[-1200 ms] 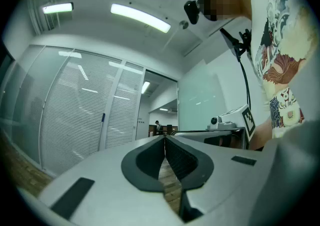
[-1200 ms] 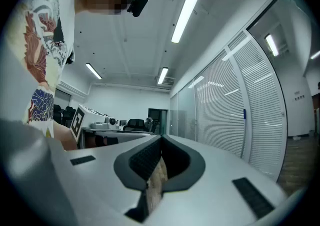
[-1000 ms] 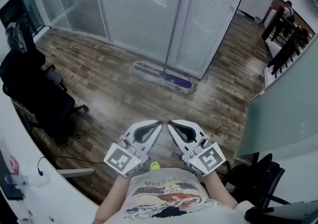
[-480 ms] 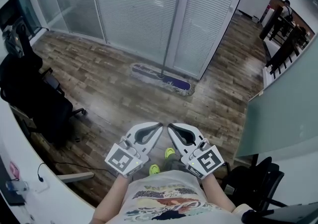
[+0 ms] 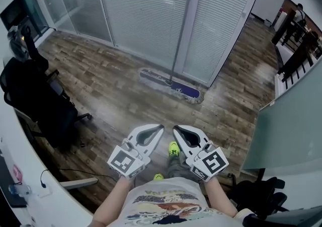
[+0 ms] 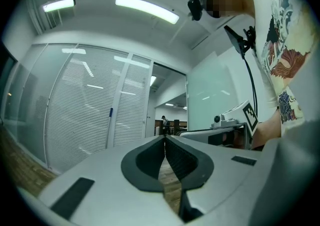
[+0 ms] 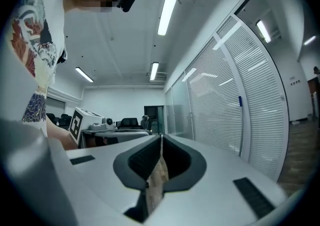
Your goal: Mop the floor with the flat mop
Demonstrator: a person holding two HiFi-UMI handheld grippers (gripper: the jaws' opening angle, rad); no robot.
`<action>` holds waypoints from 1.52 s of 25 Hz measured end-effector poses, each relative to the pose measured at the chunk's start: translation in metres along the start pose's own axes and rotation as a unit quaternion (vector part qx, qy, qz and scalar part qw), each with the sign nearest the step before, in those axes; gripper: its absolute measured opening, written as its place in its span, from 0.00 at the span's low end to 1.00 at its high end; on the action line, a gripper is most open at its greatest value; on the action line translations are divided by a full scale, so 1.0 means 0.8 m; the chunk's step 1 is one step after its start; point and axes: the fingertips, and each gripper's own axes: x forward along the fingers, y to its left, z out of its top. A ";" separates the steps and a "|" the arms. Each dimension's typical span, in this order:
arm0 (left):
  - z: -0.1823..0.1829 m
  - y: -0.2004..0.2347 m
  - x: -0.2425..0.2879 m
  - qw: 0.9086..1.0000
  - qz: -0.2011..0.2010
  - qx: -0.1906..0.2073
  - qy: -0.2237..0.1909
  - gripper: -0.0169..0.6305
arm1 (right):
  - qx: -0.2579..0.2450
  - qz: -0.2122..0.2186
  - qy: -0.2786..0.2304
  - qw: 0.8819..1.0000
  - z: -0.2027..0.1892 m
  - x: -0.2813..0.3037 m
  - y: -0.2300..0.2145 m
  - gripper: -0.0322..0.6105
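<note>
Flat mop sat untouched: the left claw and right claw were both clenched on nothing, tips close together, held level just ahead of the person's printed shirt. Beneath them a green shoe stood on the wood floor. Farther out, the mop's pad lay flat on that floor, handle propped against the blinded glass partition. A black office chair stood well off left.

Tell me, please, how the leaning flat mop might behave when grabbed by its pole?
The flat mop will probably tip sideways if nudged, since its thin pole only leans on the partition. The pole looks stiff; the wide head may drag on the floor.
</note>
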 end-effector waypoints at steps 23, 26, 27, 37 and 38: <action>0.007 0.183 0.364 1.000 -0.015 0.023 0.014 0.05 | -0.096 0.077 -0.030 0.992 0.038 0.136 -0.370 0.09; 0.010 0.204 0.391 0.999 -0.015 0.036 0.011 0.05 | -0.114 0.063 -0.032 0.991 0.043 0.154 -0.408 0.09; 0.013 0.209 0.398 0.999 -0.016 0.038 0.007 0.05 | -0.114 0.059 -0.040 0.991 0.048 0.158 -0.417 0.09; -0.007 0.277 0.464 0.999 -0.026 0.008 0.026 0.05 | -0.044 0.026 -0.034 0.998 0.042 0.202 -0.511 0.09; -0.012 0.289 0.471 0.999 -0.030 0.003 0.027 0.05 | -0.041 0.023 -0.033 0.998 0.040 0.212 -0.523 0.09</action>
